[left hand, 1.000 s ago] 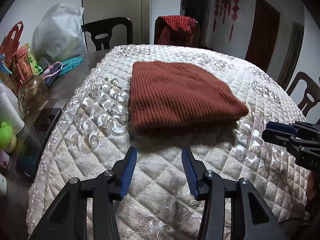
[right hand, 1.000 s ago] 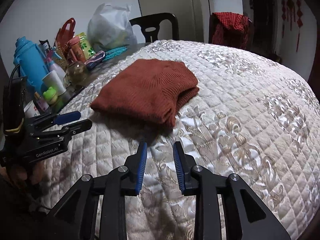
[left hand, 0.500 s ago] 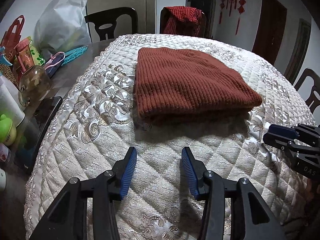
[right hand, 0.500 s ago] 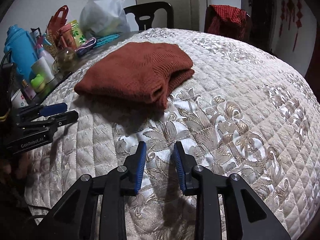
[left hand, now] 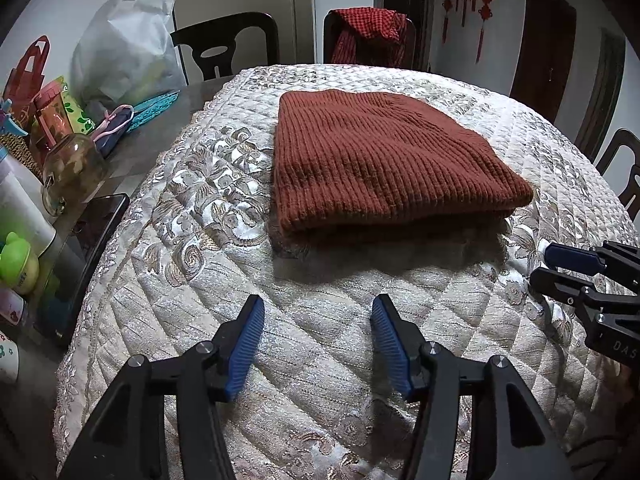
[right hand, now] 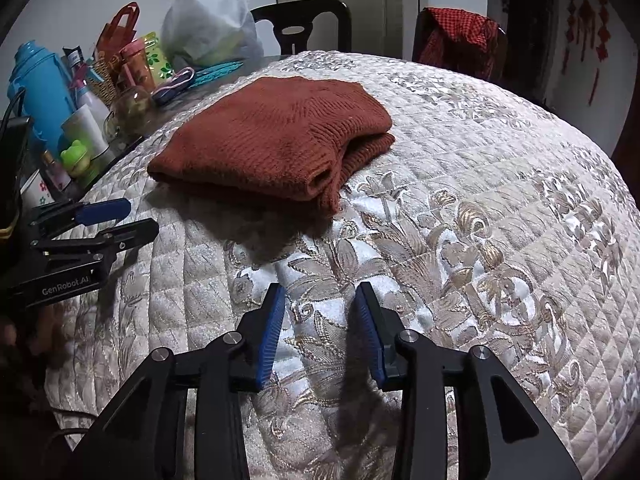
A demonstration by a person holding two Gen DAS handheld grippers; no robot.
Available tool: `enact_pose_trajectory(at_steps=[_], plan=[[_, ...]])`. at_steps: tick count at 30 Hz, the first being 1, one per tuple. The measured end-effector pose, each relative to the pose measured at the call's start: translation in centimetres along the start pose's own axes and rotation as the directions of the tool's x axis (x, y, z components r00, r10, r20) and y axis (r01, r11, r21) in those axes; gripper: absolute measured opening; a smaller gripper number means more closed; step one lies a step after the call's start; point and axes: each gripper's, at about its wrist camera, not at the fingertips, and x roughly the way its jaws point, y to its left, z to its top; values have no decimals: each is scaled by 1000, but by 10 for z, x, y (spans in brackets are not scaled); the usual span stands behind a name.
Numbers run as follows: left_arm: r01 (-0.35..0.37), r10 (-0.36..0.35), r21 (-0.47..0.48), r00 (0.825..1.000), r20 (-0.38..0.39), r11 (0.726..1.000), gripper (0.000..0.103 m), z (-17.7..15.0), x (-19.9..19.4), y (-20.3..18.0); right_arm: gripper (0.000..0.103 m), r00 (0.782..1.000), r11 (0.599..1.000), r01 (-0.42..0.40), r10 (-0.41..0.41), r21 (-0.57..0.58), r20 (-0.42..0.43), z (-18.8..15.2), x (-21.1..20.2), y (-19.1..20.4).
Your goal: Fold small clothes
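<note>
A rust-red knitted garment (left hand: 380, 160) lies folded into a flat stack on the quilted table cover (left hand: 280, 340); the right wrist view shows its folded end (right hand: 280, 136). My left gripper (left hand: 318, 308) hovers over bare quilt short of the garment's near edge, its jaws opening with nothing between them. My right gripper (right hand: 320, 294) hangs over the quilt in front of the garment's right corner, its jaws also opening and empty. Each gripper appears in the other's view: the right gripper (left hand: 556, 268) at the far right, the left gripper (right hand: 128, 220) at the left.
Clutter lines the table's left edge: a blue flask (right hand: 40, 88), a glass jar (left hand: 72, 168), cups, a green toy (left hand: 16, 264), a dark phone (left hand: 92, 248) and a white plastic bag (left hand: 124, 48). Dark chairs (left hand: 228, 44) stand behind, one draped with red checked cloth (left hand: 372, 32).
Both grippers' jaws have spread wider. The garment sits larger and lower in both views, so both cameras have drawn slightly closer to it. The garment itself has not moved.
</note>
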Motion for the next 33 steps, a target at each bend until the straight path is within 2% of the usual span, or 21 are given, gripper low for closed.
enact_pose_trajectory(at_steps=[33], plan=[[0,0,-3,1000,0,1000,62,0,0,1,41,1000,1000,-10,10,7,2,-1,-1,0]])
